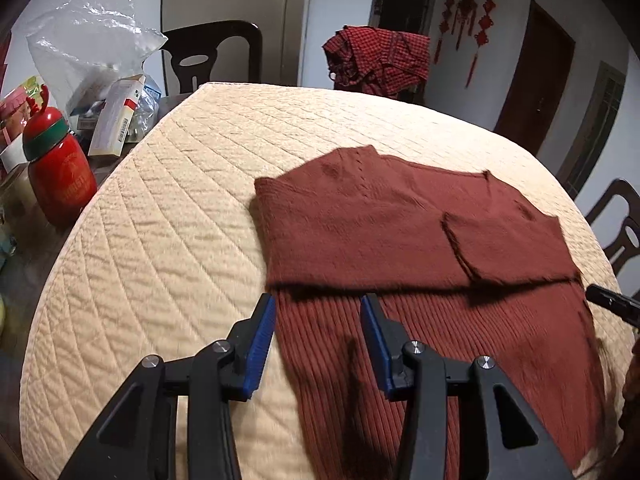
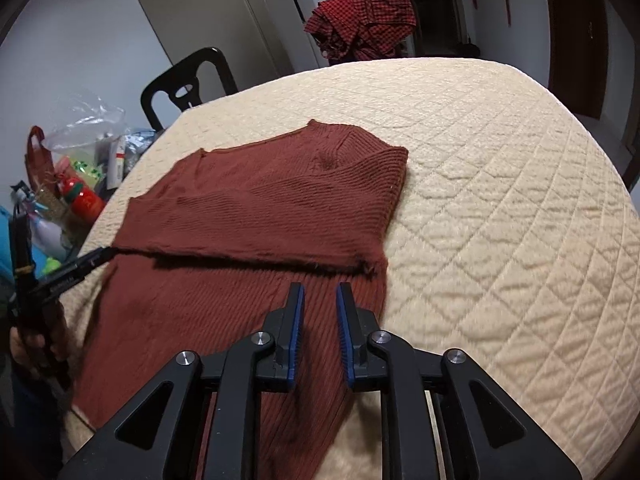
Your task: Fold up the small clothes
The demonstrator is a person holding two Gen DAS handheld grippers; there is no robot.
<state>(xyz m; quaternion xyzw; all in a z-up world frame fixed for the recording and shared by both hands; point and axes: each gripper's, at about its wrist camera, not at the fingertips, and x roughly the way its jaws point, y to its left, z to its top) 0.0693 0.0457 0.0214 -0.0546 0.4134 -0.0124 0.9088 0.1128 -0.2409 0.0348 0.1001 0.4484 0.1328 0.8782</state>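
From the left wrist view, we see the brown ribbed sweater [image 1: 400, 240] lying flat on the cream quilted cover [image 1: 160, 220] of the bench, toward the right of the frame. Its far portion has been folded over toward us, leaving a raw edge running across the garment just beyond our jaws, and a smaller flap lies on top at the right. The near ribbed part is not yet folded, so we judge the job roughly midway: one or two folds made, at least one more fold left to bring it into a compact shape. Our left gripper [image 1: 320, 344] hangs over the sweater's near left edge with its jaws standing apart and nothing between the blue pads. The tip of the other tool peeks in at the right edge. A red bottle [image 1: 60, 176] and a plastic bag [image 1: 92, 40] sit far left, off the cover.

From the right wrist view, the same sweater [image 2: 260, 208] spreads to the left of centre, its folded edge crossing just beyond our right gripper [image 2: 320, 332]. These jaws are parted more narrowly, empty, poised above the near ribbed cloth. The left gripper [image 2: 80, 268] shows at the left, by the fold's end.
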